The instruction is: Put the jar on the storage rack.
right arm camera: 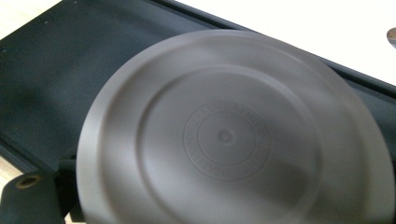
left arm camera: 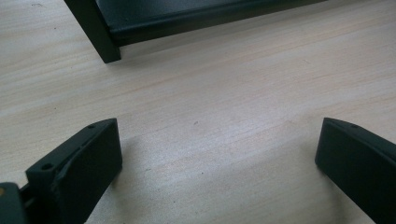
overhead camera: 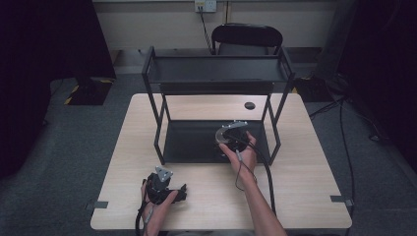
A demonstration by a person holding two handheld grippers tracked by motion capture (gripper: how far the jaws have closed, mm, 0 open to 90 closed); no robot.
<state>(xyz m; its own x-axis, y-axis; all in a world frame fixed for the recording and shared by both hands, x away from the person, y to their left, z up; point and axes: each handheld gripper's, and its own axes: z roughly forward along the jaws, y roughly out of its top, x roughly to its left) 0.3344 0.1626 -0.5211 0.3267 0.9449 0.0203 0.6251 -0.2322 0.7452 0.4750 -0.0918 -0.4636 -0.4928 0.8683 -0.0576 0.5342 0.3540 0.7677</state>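
**Grey plate held over the rack's bottom shelf**

A grey plate (right arm camera: 233, 135) is sitting right up against the right gripper's camera, its underside turned to the lens with raised rings and a round embossed mark at the centre. It is tilting above the black lower shelf (right arm camera: 56, 65) of the rack, with pale tabletop showing beyond the shelf's far edge.

From above, the table (overhead camera: 305, 187) is carrying a black two-tier rack (overhead camera: 216, 69), open at the front. The right gripper (overhead camera: 231, 137) is reaching in over the lower shelf's right part, and the plate is showing as a pale disc at its tip, clear of the upper shelf. The gripper is gripping the plate by its near rim; how wide its jaws are standing cannot be told, since the plate is covering them.

The left gripper (overhead camera: 179, 192) is resting low over the near-left tabletop, just in front of the rack's front-left leg (left arm camera: 95, 32). Its jaws are spread wide apart with nothing between them but bare wood.
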